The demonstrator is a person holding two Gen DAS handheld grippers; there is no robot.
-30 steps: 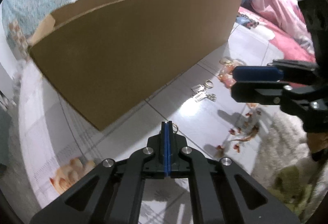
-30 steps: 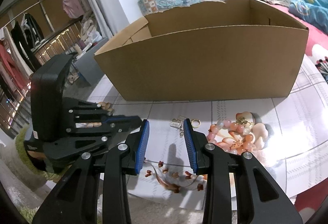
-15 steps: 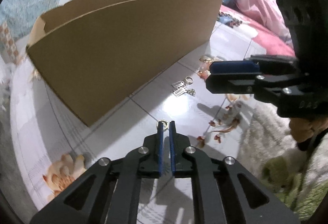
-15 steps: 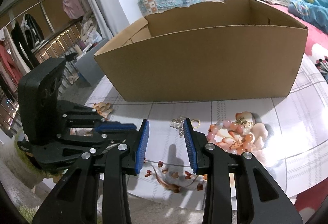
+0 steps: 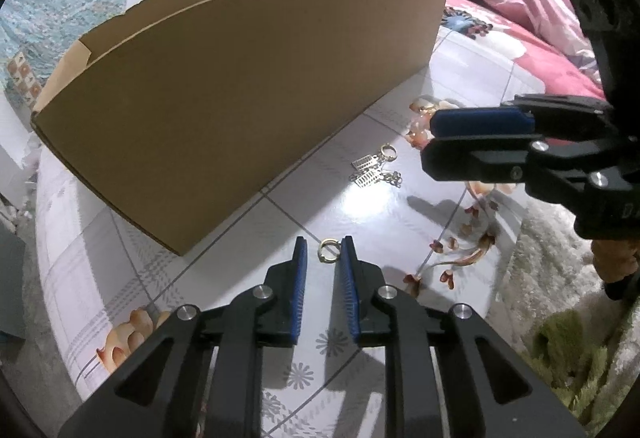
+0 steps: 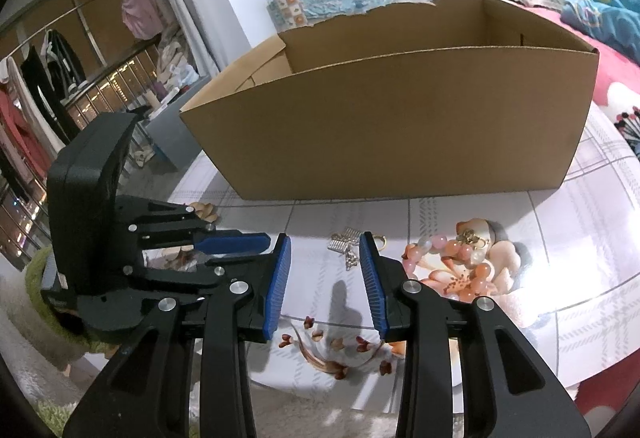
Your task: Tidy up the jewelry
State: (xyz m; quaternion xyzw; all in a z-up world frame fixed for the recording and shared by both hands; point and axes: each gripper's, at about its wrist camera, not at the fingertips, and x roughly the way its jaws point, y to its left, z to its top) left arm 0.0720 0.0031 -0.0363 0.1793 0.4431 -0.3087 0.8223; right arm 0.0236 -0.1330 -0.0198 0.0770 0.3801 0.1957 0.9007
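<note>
Biggest thing in front of me is the cardboard box [image 5: 240, 85], open-topped, standing on the glossy floral table [image 5: 312, 197] w/ its long wall facing both grippers. What's inside I can't see from either cam.

My left gripper [image 5: 324, 258] points steeply down at the tabletop near the box's corner. Its jaws are opening right now, only a narrow gap so far, and a small gold ring [image 5: 329, 249] sits on the table right at the tips, between them; the pads don't press on it, so it's free. My right gripper [image 6: 325, 278] hangs part open w/ nothing in it, aimed at the other pieces.

To do this step well, I think: let the left jaws clear the ring fully, then lift straight off so a pad doesn't flick it; it's light and the surface looks slick, so it'd skid easily. If the ring is meant for the box, I'd need a re-grip across its edge, not flat.

The jewelry itself: a pink and peach bead bracelet [image 6: 456, 254] lies curled on a printed flower w/ a small gold bit on top, near the right fingertips. Between bracelet and ring, well apart from the ring, lie silver earrings [image 5: 370, 171] w/ flat grid-like plates and short chains, and just beside them a second gold ring [image 5: 388, 151]. All lie on the table, outside the box.
</note>
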